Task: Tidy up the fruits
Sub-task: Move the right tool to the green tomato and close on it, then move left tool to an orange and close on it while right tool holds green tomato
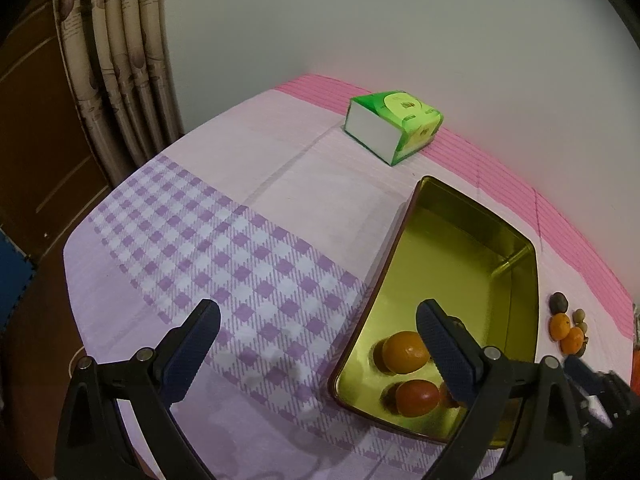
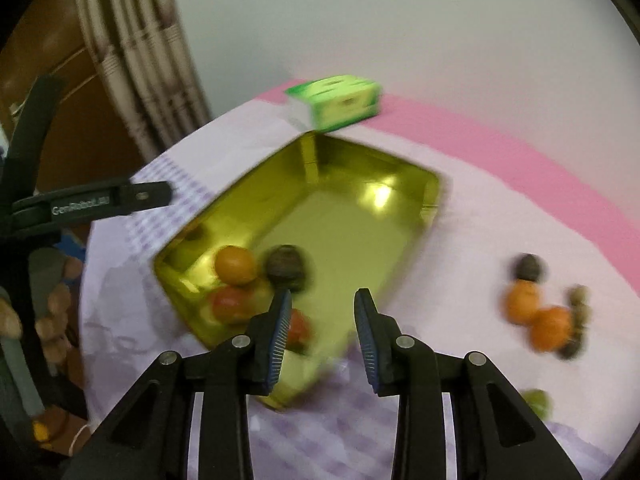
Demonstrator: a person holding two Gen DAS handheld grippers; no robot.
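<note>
gold tin (image 2: 432, 188) holds an orange (image 2: 235, 265); left gripper (image 1: 318, 330) and right gripper (image 2: 323, 320) both spread, grasping nothing.

Plain white wall (image 1: 380, 20) runs behind the bench (image 1: 248, 184), which has a lilac cloth with purple checks and a pink striped band along the wall side. Left of the wall hangs a beige patterned curtain (image 1: 116, 60), then dark brown wood panelling (image 1: 32, 120). Blue foam mat (image 1: 12, 268) below it.

Dim fisheye light — right view blurred
</note>
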